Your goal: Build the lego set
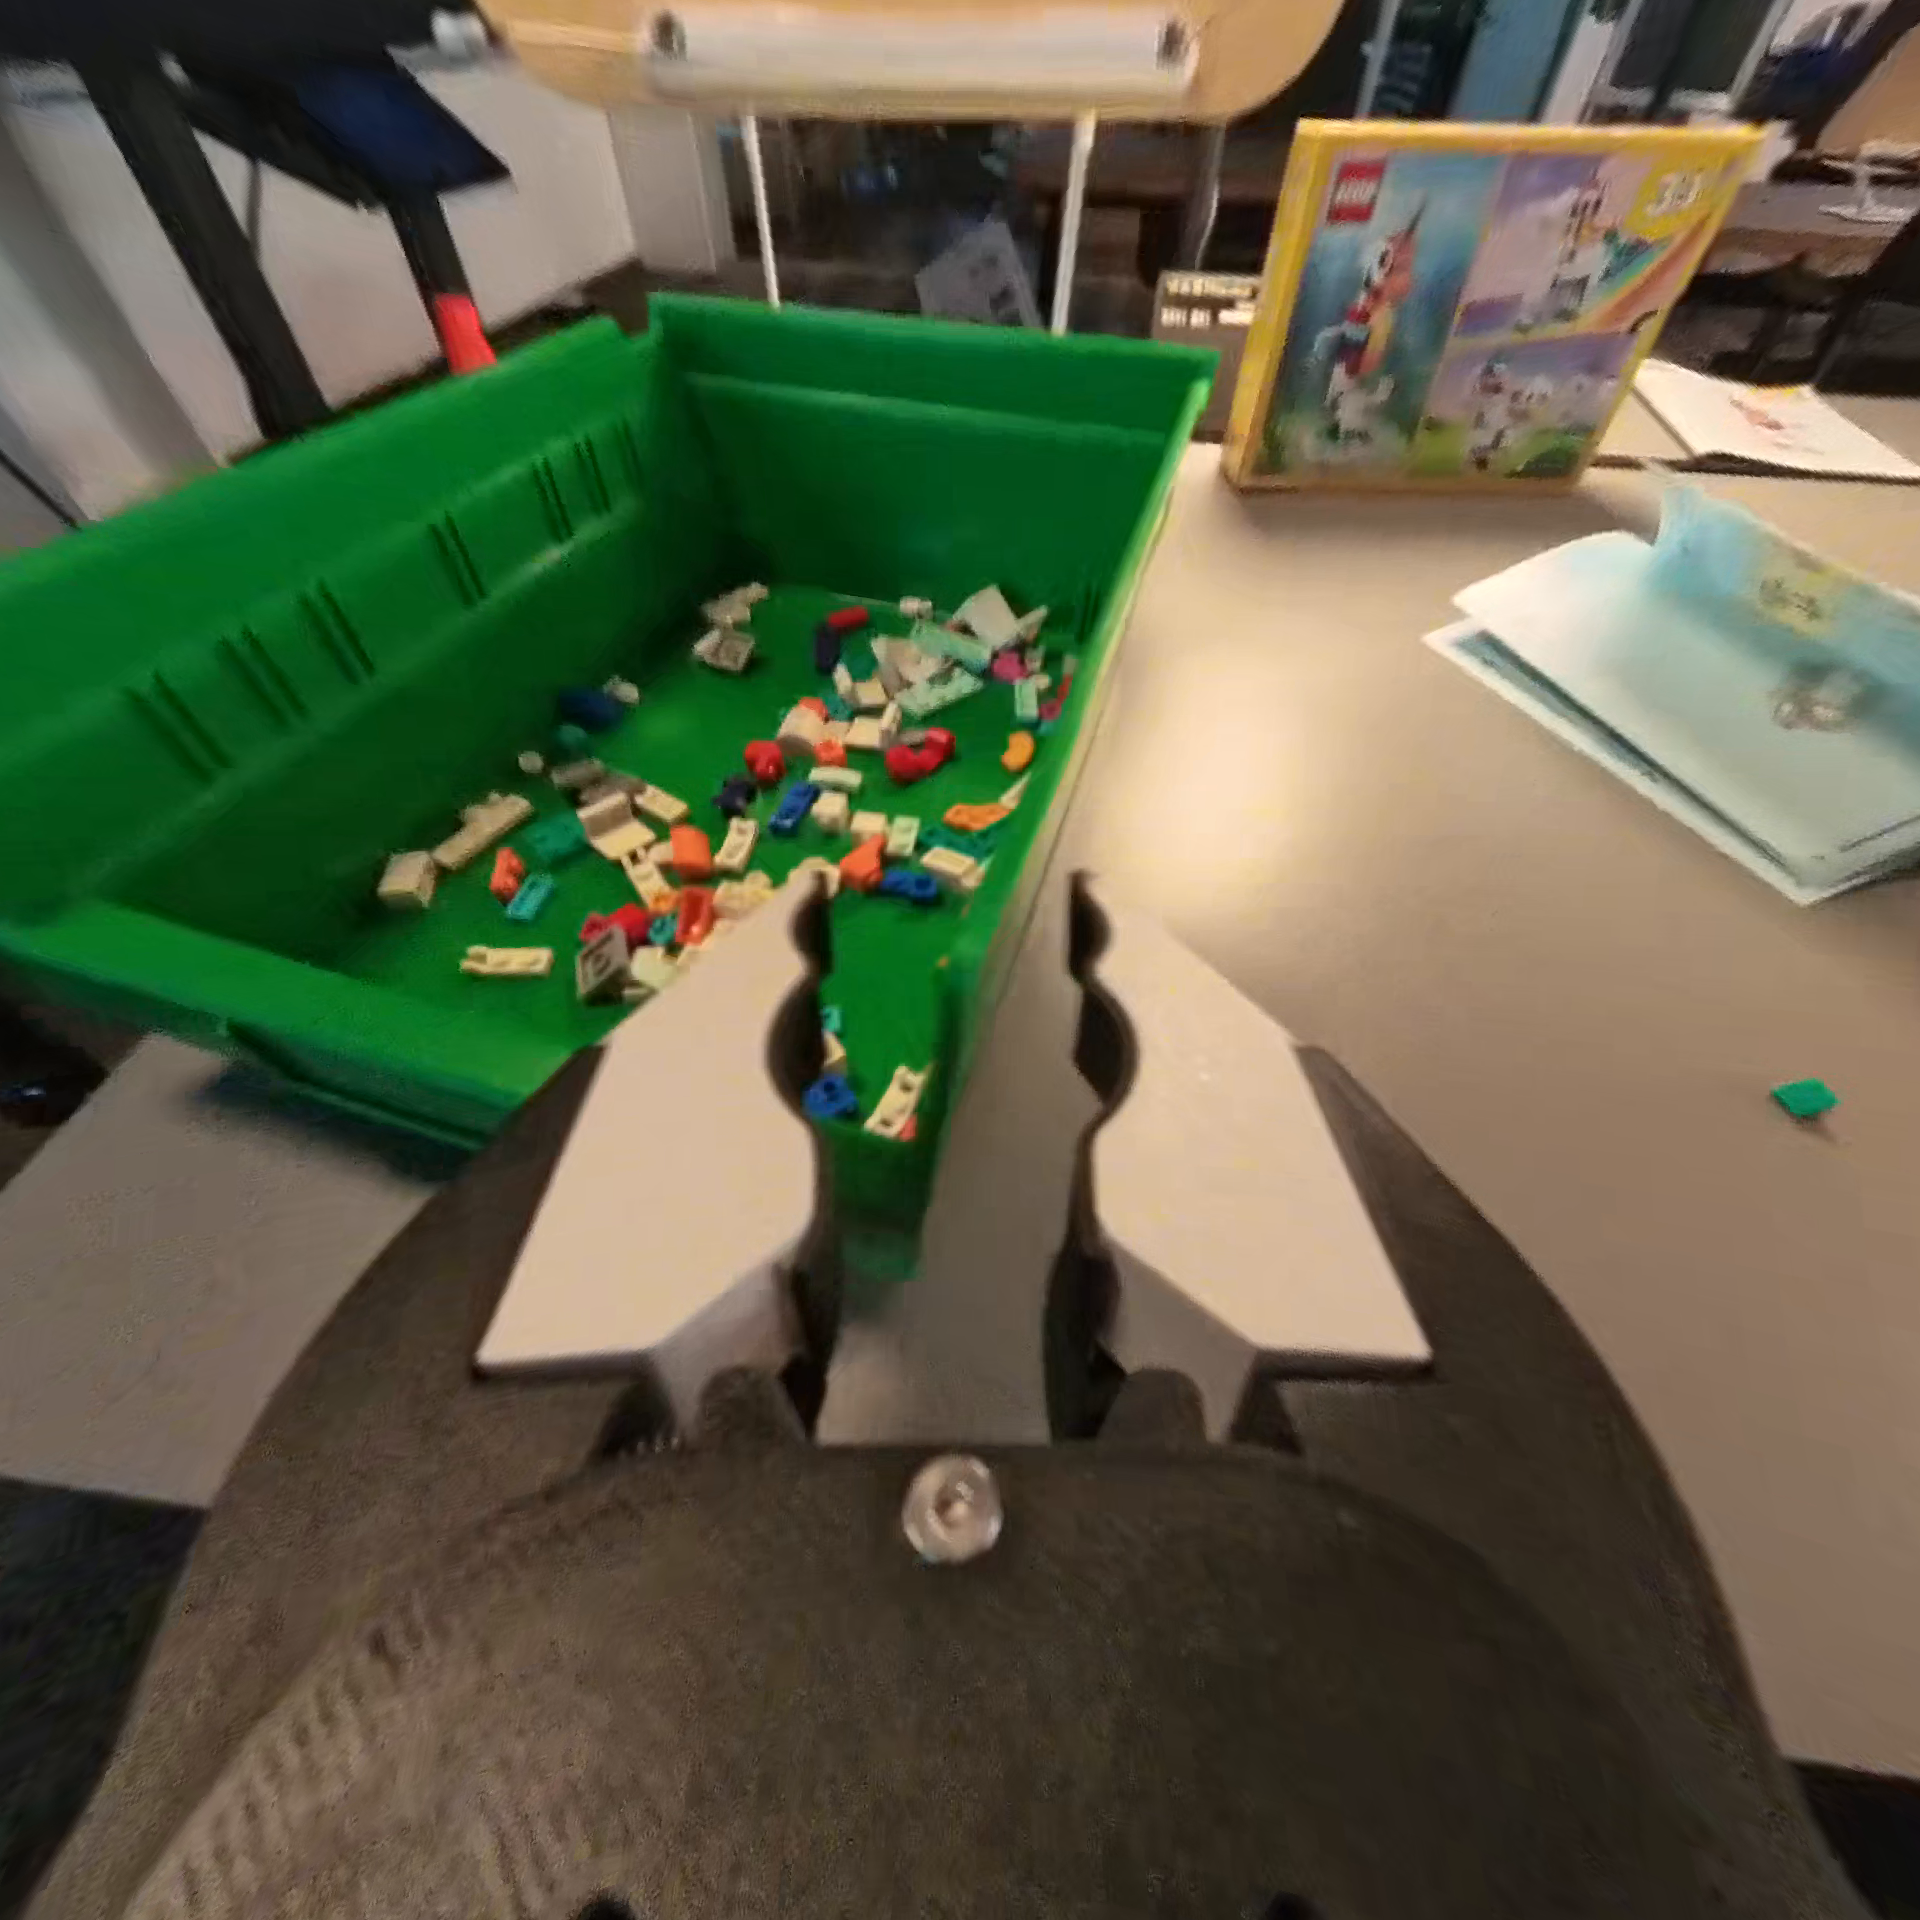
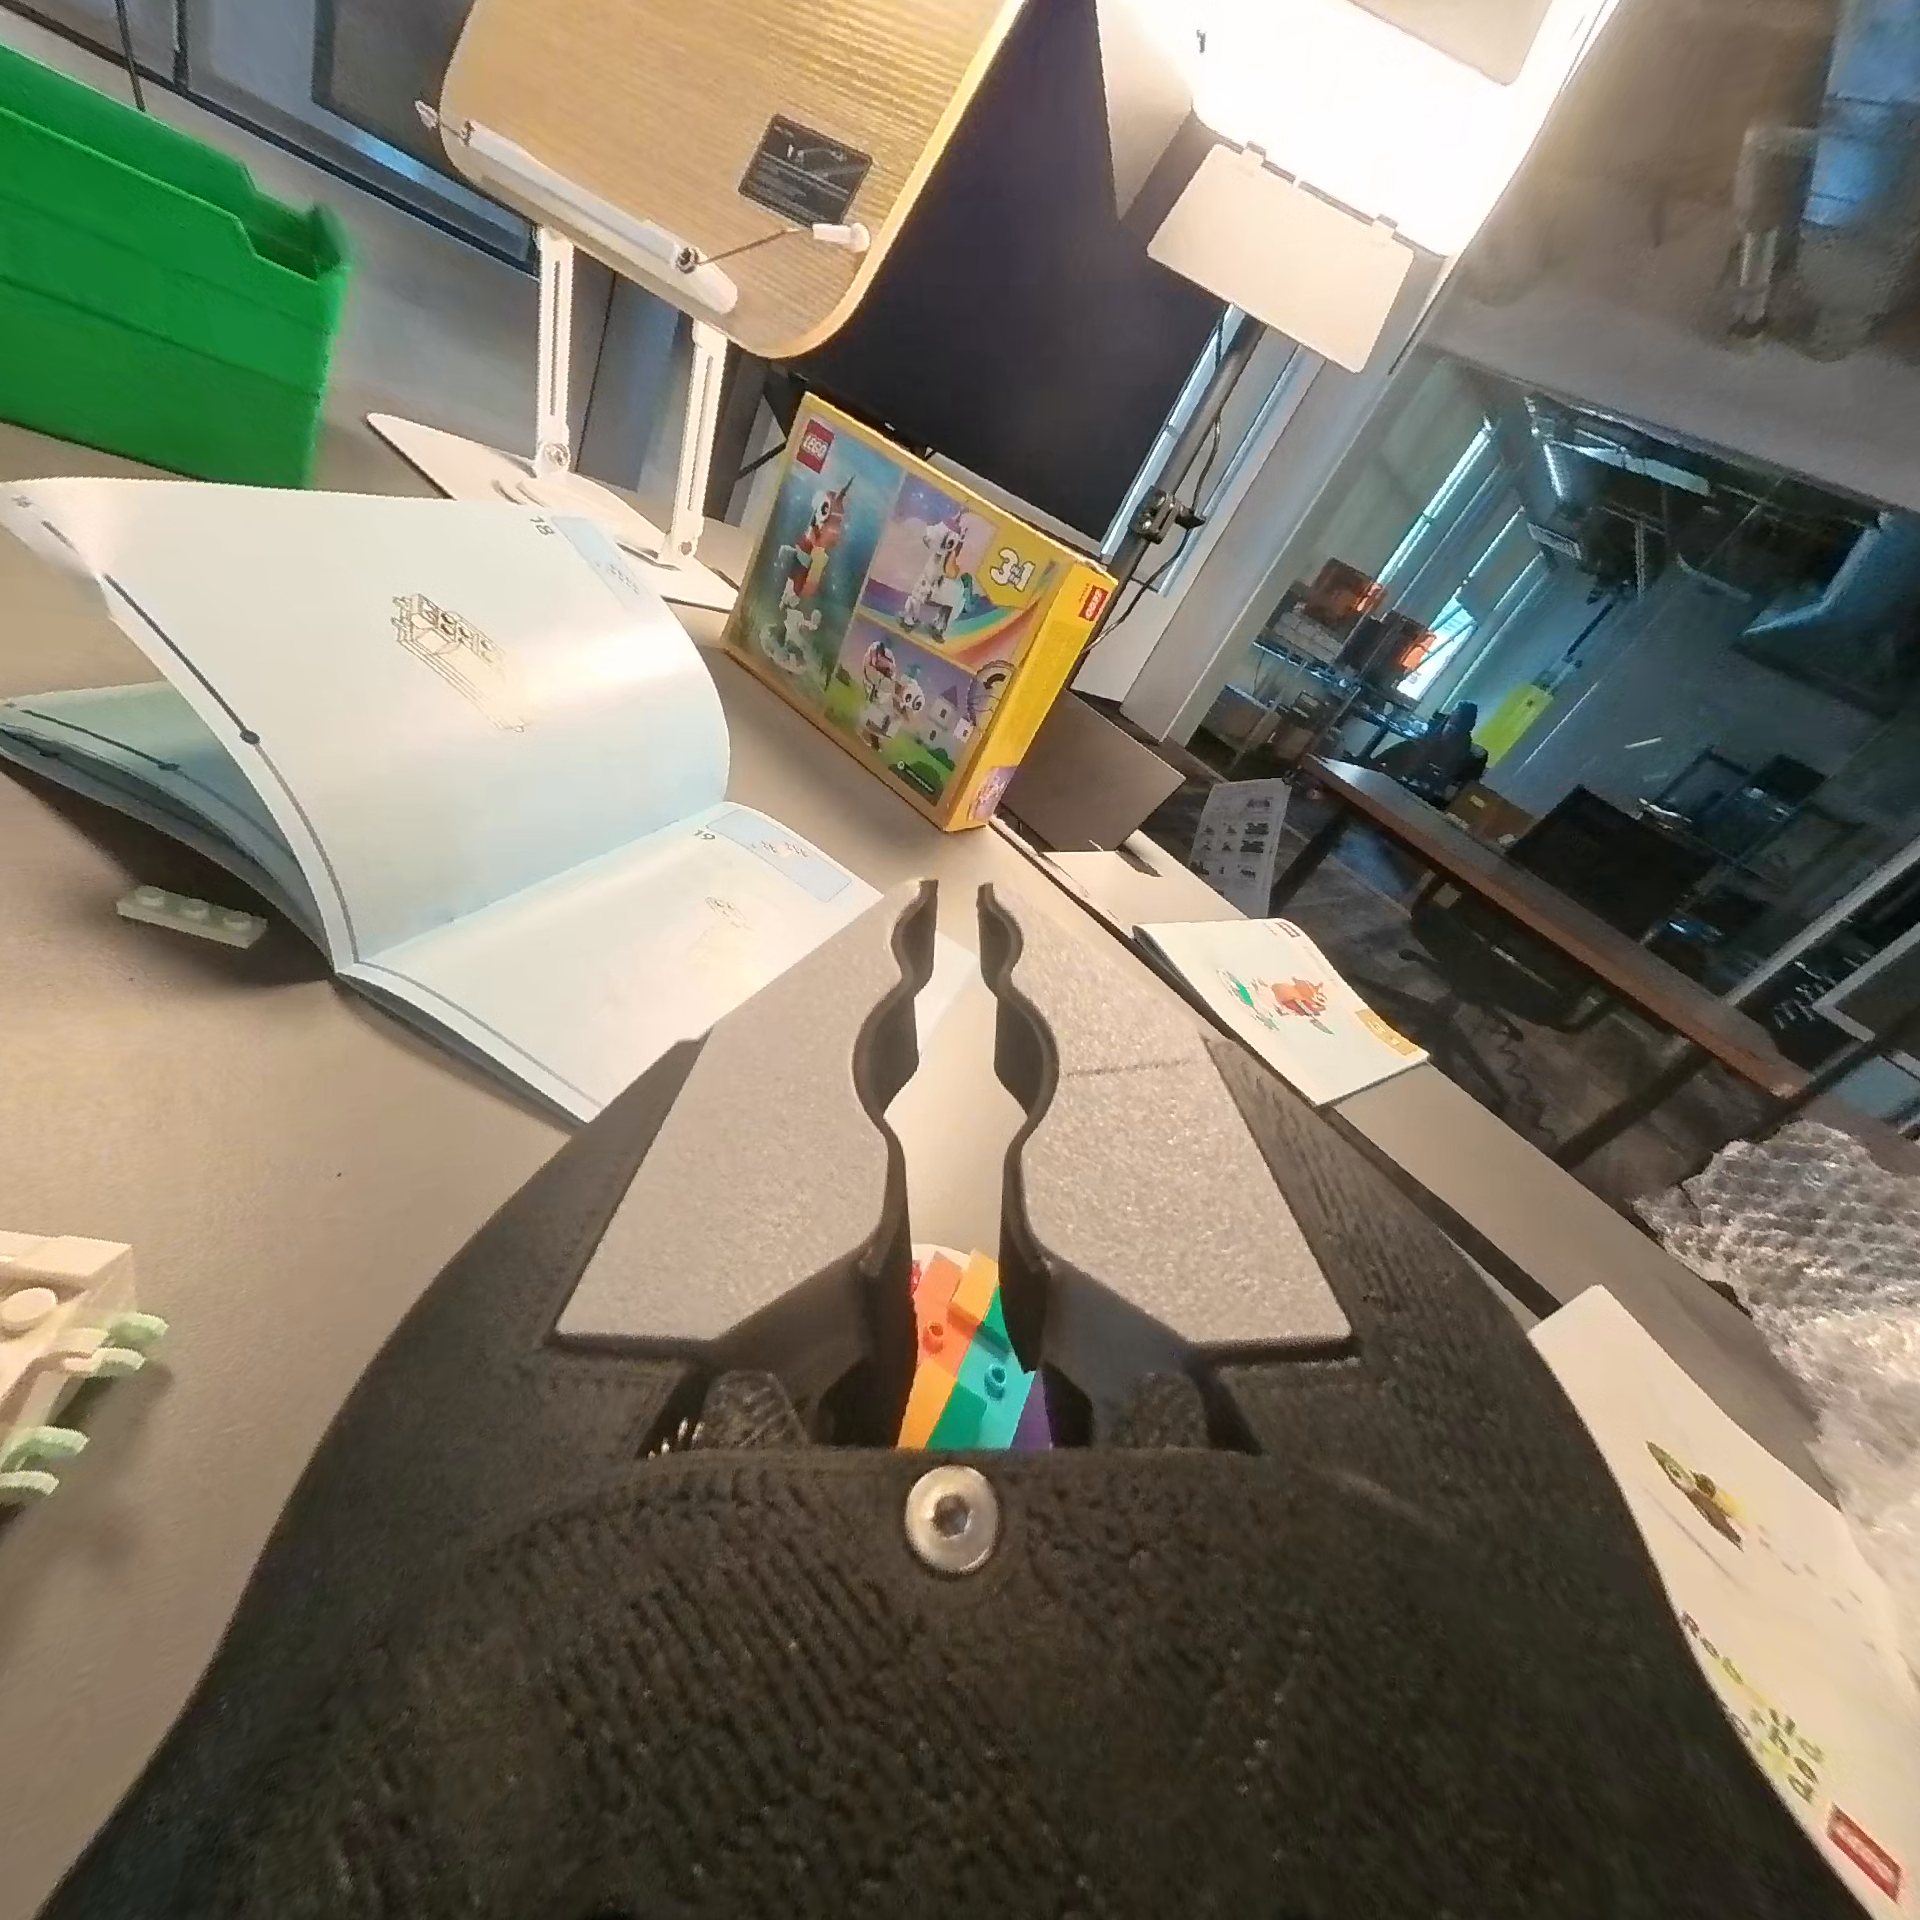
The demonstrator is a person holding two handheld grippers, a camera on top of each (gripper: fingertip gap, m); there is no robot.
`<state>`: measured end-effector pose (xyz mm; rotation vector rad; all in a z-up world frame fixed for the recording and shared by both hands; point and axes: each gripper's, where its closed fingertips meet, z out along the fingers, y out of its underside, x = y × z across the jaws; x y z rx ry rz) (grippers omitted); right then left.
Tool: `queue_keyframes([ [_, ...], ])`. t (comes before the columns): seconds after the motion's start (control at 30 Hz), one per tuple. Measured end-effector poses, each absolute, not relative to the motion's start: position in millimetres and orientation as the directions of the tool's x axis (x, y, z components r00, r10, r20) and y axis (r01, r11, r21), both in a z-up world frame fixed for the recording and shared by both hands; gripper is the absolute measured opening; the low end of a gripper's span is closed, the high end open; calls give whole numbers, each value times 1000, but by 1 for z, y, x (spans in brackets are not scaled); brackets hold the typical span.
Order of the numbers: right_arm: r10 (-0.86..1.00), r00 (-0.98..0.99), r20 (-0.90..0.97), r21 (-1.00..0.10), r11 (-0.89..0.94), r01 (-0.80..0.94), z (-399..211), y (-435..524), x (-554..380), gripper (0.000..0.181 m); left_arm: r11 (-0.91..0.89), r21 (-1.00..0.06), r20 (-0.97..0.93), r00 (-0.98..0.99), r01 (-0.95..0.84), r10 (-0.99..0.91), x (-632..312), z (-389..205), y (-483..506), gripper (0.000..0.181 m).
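The left tool (image 1: pixel 951 894) hangs over the near right corner of a green bin (image 1: pixel 343 665), its two grey fingers spread with a clear gap between them and nothing held. The bin sits on a grey desk (image 1: pixel 1351 831) and holds a loose scatter of small bricks (image 1: pixel 748 810) in white, tan, orange, red, blue and teal, lying mostly across the middle and right of its floor. To the right of the bin, near the far edge of the desk, a yellow set box (image 1: pixel 1475 312) stands upright. An open instruction booklet (image 1: pixel 1725 707) lies on the desk to the right, well apart from the bin. A single small green piece (image 1: pixel 1805 1097) lies alone on the desk near the right edge of the left wrist view.

The right tool (image 2: pixel 958 899) points toward the box (image 2: pixel 925 634), its fingers drawn close with only a narrow slit between the tips. Deep at the base of the fingers sits a small build of coloured bricks (image 2: pixel 961 1361), orange, green, teal and purple; whether the fingers pinch it cannot be told. The open booklet (image 2: pixel 416 727) lies to the left of this tool with one page curling up. A pale plate (image 2: pixel 192 920) lies just beside the booklet's near edge. A white and pale green partial build (image 2: pixel 62 1351) sits at the left edge. A smaller leaflet (image 2: pixel 1288 1008) lies to the right.
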<state>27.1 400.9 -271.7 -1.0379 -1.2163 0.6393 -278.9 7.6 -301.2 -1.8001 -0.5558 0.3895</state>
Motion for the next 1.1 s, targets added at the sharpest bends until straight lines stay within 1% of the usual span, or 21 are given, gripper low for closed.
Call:
queue_keyframes([
  [0.03, 857, 266, 441, -897, 423, 125, -272, 401, 27, 6, -252, -950, 22, 846, 183, 533, -279, -305, 7, 29],
  [0.07, 857, 264, 442, -897, 424, 127, -272, 400, 27, 6, -264, -946, 33, 867, 187, 496, -275, -307, 8, 20],
  [0.1, 857, 262, 443, -896, 424, 128, -273, 400, 27, 6, -260, -946, 53, 886, 192, 460, -268, -306, 12, 4],
  [0.13, 857, 259, 445, -896, 425, 130, -273, 400, 26, 6, -256, -946, 68, 893, 200, 445, -264, -306, 15, 3],
  [0.23, 857, 251, 450, -893, 430, 135, -274, 398, 26, 6, -305, -946, -31, 902, 114, 431, -246, -306, 26, 1],
  [0.4, 859, 244, 449, -893, 429, 135, -275, 397, 25, 6, -335, -941, -116, 887, 46, 447, -200, -305, 44, 1],
  [0.5, 863, 242, 443, -897, 424, 129, -274, 397, 25, 6, -315, -948, -93, 896, 53, 434, -168, -305, 55, 0],
  [0.63, 869, 243, 431, -903, 413, 122, -274, 397, 26, 6, -314, -949, -108, 906, 28, 408, -136, -305, 71, 0],
  [0.87, 883, 241, 404, -915, 389, 106, -273, 398, 27, 6, -272, -962, -92, 910, 23, 404, -122, -303, 86, 1],
  [0.9, 884, 239, 401, -916, 388, 104, -272, 398, 27, 6, -240, -970, -65, 915, 35, 398, -120, -300, 86, 2],
  [0.93, 885, 238, 399, -917, 386, 102, -272, 397, 27, 6, -199, -979, -32, 923, 49, 384, -117, -296, 85, 14],
  [0.97, 887, 238, 397, -918, 384, 100, -272, 397, 28, 6, -151, -986, 0, 918, 65, 397, -118, -290, 82, 34],
  [1.0, 888, 238, 394, -919, 382, 99, -272, 397, 28, 7, -106, -992, 22, 910, 72, 414, -120, -285, 77, 47],
  [1.03, 889, 239, 391, -920, 379, 97, -272, 397, 29, 7, -62, -996, 37, 903, 70, 428, -122, -279, 70, 53],
  [1.1, 891, 239, 386, -923, 374, 93, -271, 397, 29, 7, 27, -999, 52, 886, 45, 461, -127, -264, 55, 59],
])
